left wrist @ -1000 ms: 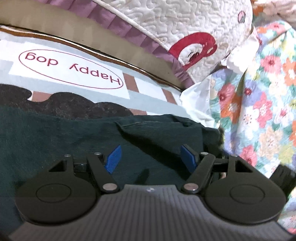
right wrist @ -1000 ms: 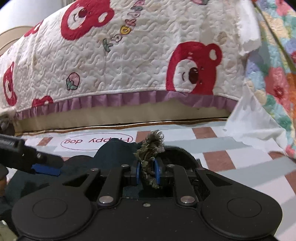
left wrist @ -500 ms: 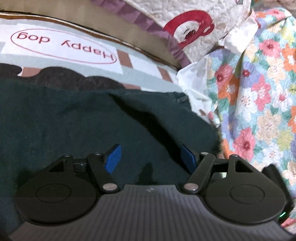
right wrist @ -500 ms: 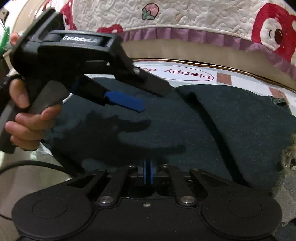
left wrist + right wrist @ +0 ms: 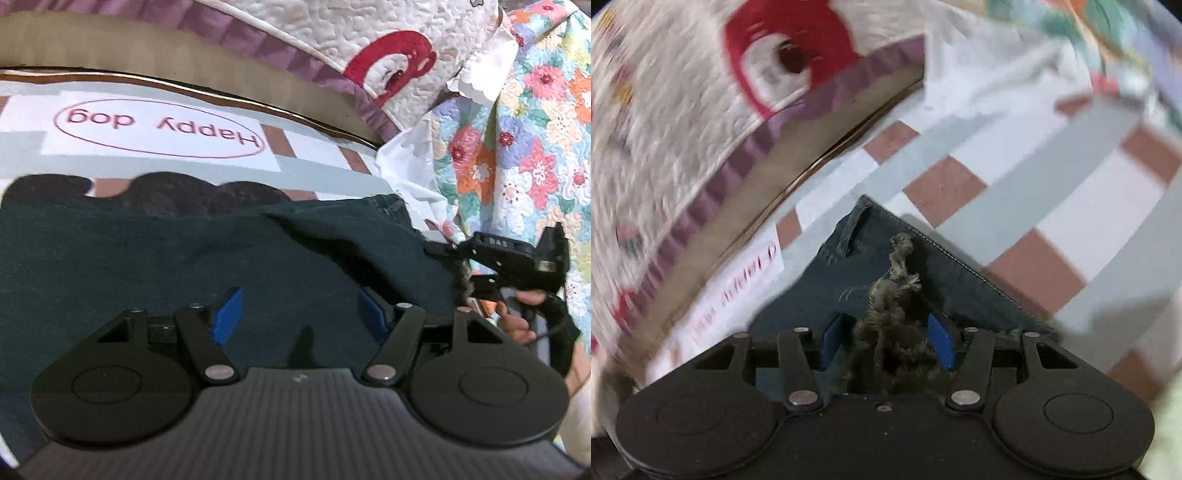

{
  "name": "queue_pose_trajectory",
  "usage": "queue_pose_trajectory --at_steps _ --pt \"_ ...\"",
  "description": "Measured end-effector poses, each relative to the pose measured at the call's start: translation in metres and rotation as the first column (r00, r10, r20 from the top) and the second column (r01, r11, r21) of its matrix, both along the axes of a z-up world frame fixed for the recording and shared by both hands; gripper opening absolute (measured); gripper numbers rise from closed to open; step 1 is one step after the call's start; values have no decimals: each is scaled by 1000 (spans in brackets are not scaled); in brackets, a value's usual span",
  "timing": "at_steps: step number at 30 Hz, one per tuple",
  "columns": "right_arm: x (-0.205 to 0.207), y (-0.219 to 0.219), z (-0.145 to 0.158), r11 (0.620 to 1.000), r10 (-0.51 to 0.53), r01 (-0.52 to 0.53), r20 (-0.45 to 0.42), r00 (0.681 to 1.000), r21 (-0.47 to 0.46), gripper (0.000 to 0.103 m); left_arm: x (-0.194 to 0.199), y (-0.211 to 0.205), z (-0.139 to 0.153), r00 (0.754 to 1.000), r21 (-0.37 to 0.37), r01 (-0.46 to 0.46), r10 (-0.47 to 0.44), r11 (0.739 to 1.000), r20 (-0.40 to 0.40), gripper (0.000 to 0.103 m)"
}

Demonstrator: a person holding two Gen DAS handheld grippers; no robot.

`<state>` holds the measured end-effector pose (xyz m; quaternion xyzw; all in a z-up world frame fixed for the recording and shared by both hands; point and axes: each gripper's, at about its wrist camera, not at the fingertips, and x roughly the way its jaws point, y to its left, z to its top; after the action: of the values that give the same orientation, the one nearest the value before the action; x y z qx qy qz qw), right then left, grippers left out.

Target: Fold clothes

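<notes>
Dark jeans spread flat on checked bed sheet, layer doubled over. Left tool agape, hovering above denim. Right tool agape around frayed hem, nothing pinched. Judgement: mid-fold; next needs pinch on frayed edge.

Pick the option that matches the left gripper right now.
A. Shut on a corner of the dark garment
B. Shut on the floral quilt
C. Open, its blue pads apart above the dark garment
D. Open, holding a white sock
C. In the left wrist view the left gripper shows both blue pads spread wide apart, with only flat fabric of the dark garment visible between them and nothing pinched.
</notes>
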<state>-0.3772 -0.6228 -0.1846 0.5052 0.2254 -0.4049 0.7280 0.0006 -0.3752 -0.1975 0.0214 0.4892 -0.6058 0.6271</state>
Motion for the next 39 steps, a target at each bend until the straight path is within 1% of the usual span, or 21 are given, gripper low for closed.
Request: queue_pose_trajectory --at_steps 2,3,4,6,9,10,13,17,18,20,21,22,25,28,29,30,31,32,35,37,39 --pt "8 -7 -11 999 35 -33 51 998 -39 51 6 2 -2 1000 16 -9 8 1000 11 59" --pt "14 -9 -15 995 65 -60 65 996 -76 19 7 3 -3 1000 19 -10 10 1000 13 58" --pt "22 -8 -13 986 111 -102 69 991 -130 11 8 4 -3 1000 17 -13 13 1000 15 58" --pt "37 7 8 935 203 -194 -1 979 -298 11 10 7 0 999 2 -26 26 1000 20 58" --pt "40 29 43 797 319 -314 -83 944 -516 9 11 7 2 998 -21 -61 61 998 9 58" --pt "41 30 50 755 334 -342 -121 935 -559 8 11 7 2 997 -22 -74 74 997 4 58" --pt "50 9 43 725 315 -425 -287 905 -542 12 5 8 3 996 -19 -89 89 996 30 59" --pt "48 -43 25 860 133 -303 -393 910 -410 23 0 13 3 994 -4 -76 76 997 77 61" --pt "41 -52 26 890 97 -243 -362 927 -385 26 1 14 2 994 3 -76 76 997 83 61" --pt "19 -55 34 928 93 -157 -195 976 -339 28 6 16 1 993 9 -84 83 996 84 61" --pt "9 -52 37 940 103 -135 -115 988 -313 40 9 18 1 993 10 -86 85 996 87 61" --pt "0 -47 39 951 111 -117 -38 993 -286 54 11 20 2 992 12 -88 87 996 90 61" --pt "-17 -22 34 969 137 -106 129 982 -222 62 18 26 4 991 15 -94 92 995 98 61" --pt "-15 7 25 965 188 -156 144 972 -210 67 25 33 6 988 19 -101 98 995 115 62" --pt "-11 17 24 951 219 -188 105 970 -245 65 28 36 6 987 21 -104 101 994 124 62" --pt "-4 27 26 926 264 -239 50 963 -294 41 31 39 7 985 22 -112 108 993 132 62" --pt "7 34 31 884 329 -317 -23 944 -343 3 34 43 7 983 23 -124 119 992 142 62" --pt "20 38 34 842 362 -374 -106 926 -388 4 38 47 8 980 24 -135 130 990 152 62" --pt "42 42 58 741 335 -389 -202 921 -547 4 51 64 13 963 11 -175 169 985 209 62" --pt "52 31 69 696 243 -363 -273 931 -619 3 59 78 13 951 15 -200 191 980 242 62" --pt "64 10 67 692 140 -371 -390 910 -619 3 68 93 11 942 25 -225 211 974 262 63"
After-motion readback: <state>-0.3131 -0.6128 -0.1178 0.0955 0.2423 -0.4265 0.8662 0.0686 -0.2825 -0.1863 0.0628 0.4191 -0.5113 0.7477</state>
